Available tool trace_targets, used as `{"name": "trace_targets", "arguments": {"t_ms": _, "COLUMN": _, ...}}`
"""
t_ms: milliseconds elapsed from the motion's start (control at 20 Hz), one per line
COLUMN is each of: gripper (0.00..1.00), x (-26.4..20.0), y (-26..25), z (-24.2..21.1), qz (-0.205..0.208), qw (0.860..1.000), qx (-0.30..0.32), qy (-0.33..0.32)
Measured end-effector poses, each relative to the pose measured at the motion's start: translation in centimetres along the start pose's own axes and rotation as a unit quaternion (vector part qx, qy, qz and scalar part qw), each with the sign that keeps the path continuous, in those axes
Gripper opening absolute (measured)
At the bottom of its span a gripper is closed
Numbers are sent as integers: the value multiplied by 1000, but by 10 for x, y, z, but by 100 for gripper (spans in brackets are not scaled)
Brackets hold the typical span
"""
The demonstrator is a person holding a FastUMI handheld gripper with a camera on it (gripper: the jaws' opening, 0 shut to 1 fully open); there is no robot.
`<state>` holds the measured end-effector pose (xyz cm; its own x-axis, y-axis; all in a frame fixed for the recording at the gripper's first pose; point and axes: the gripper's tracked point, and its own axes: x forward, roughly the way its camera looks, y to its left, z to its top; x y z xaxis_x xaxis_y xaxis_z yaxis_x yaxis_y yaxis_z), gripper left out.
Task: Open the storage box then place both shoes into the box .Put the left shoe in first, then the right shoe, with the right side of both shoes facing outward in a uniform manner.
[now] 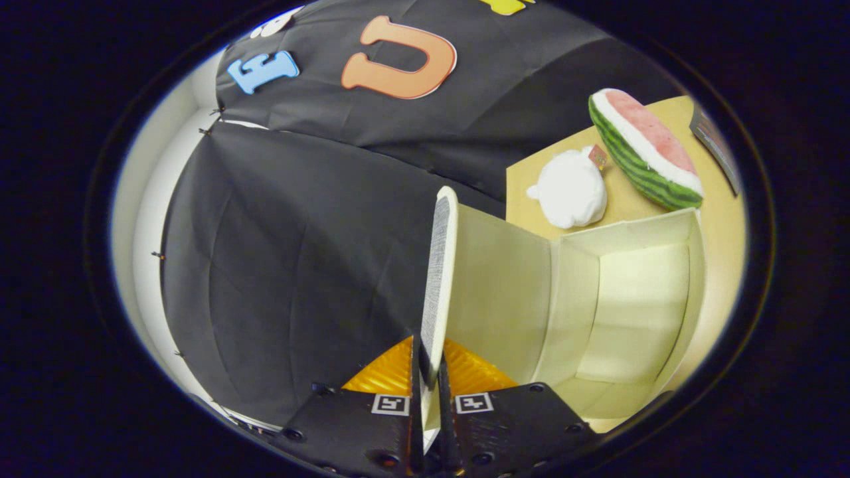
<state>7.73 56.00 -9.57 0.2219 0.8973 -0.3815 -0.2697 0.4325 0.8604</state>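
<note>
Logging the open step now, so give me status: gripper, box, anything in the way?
Gripper shut on lid. Storage box open, inside bare. Watermelon plush and white plush on table beyond box.

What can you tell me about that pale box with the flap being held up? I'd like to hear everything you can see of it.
The cream cardboard storage box lies open on the tan wooden table, its bare pale inside showing, with no shoes in it. Its lid stands raised, seen edge-on, with a grey patterned outer face and a cream rim. The gripper is shut on the lid's edge, both fingers pressing it. Beyond the box lie a white plush toy and a watermelon-slice plush, apparently apart from it.
</note>
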Motion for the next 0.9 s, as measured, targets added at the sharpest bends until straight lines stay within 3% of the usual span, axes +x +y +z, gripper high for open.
{"name": "trace_targets", "arguments": {"t_ms": 50, "gripper": 11, "x": 4, "y": 1, "z": 2, "qz": -13, "qw": 1000, "qx": -4, "qy": -7}}
{"name": "trace_targets", "arguments": {"t_ms": 350, "gripper": 74, "x": -6, "y": -20, "z": -2, "qz": -76, "qw": 997, "qx": -12, "qy": -21}}
{"name": "trace_targets", "arguments": {"t_ms": 550, "gripper": 94, "x": -26, "y": -18, "z": 4, "qz": -76, "qw": 995, "qx": -45, "qy": -38}}
{"name": "trace_targets", "arguments": {"t_ms": 900, "gripper": 95, "x": -56, "y": -31, "z": -2, "qz": -96, "qw": 992, "qx": -69, "qy": -41}}
